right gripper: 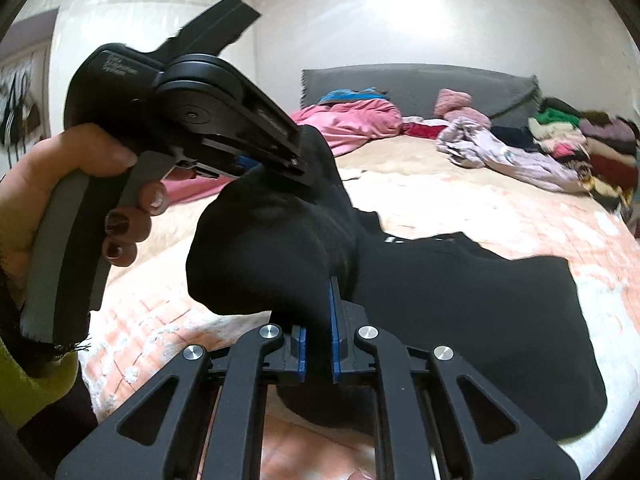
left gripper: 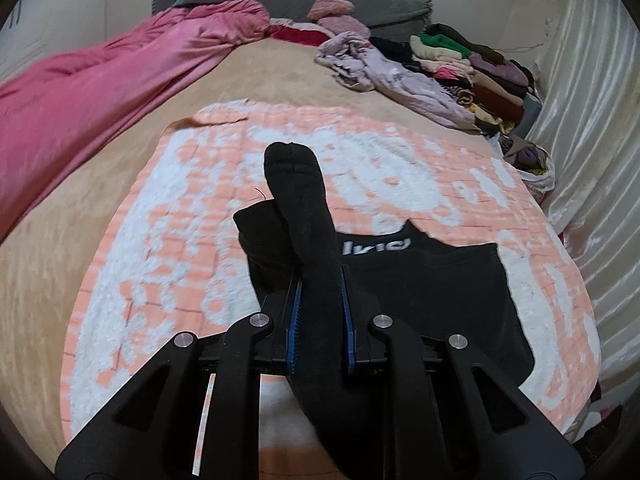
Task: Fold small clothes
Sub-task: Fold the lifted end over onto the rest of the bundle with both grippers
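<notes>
We hold a black sock (left gripper: 304,216) lifted above the pink-and-white blanket (left gripper: 400,168), its long axis running from our left gripper (left gripper: 319,300) toward twelve o'clock, toe end up. In the right wrist view the same sock bunches at eleven o'clock from our right gripper (right gripper: 318,320), nearer its lower end. Both grippers are clenched on the sock. A black garment (right gripper: 480,292) lies flat at three o'clock.

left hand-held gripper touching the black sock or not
Touching. The left wrist view shows the left hand-held gripper with both blue pads clamped against the black sock.
</notes>
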The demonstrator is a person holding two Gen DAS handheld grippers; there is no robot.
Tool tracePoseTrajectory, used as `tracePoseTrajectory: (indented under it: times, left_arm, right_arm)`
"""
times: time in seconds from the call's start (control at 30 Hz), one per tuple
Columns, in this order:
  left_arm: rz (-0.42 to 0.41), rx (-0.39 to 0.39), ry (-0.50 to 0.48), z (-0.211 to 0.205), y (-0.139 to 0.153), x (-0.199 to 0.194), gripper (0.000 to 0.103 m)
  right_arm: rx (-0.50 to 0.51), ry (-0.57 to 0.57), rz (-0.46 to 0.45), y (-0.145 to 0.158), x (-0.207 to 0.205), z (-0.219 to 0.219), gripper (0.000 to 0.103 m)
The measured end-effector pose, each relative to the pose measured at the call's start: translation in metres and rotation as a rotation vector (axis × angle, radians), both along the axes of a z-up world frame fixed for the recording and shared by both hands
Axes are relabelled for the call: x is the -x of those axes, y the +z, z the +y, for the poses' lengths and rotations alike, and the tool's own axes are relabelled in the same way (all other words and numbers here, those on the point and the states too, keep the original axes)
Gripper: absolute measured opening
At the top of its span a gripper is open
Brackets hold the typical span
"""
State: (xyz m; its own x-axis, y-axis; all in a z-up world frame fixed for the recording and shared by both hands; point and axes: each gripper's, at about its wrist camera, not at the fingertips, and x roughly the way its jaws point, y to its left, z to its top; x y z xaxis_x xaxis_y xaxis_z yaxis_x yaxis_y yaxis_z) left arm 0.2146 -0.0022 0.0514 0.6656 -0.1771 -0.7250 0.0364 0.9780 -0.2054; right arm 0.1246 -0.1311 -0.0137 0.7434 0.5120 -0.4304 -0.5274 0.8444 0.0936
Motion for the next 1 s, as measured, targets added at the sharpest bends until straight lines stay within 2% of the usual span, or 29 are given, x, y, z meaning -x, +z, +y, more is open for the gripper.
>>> tracePoseTrajectory:
  times: [0.2, 0.5, 0.7, 1.0]
  left_arm:
    - [-0.011, -0.027, -0.046, -0.044, 0.014, -0.003, 0.009]
    - [-0.012, -0.057, -0.119, -0.111, 0.023, -0.012, 0.009]
    - [0.026, -0.074, -0.17, -0.152, 0.012, -0.028, 0.009]
    - [0.078, -0.103, -0.196, -0.195, -0.011, -0.04, 0.011]
  right_arm:
    - [-0.105, -0.054, 0.051, -0.001, 0.0, -0.043, 0.007]
    - [-0.211, -0.116, 0.071, -0.002, 0.01, -0.096, 0.007]
    - [-0.254, -0.179, 0.091, -0.006, 0.015, -0.13, 0.007]
    - [-0.312, -0.23, 0.173, -0.024, 0.011, -0.162, 0.007]
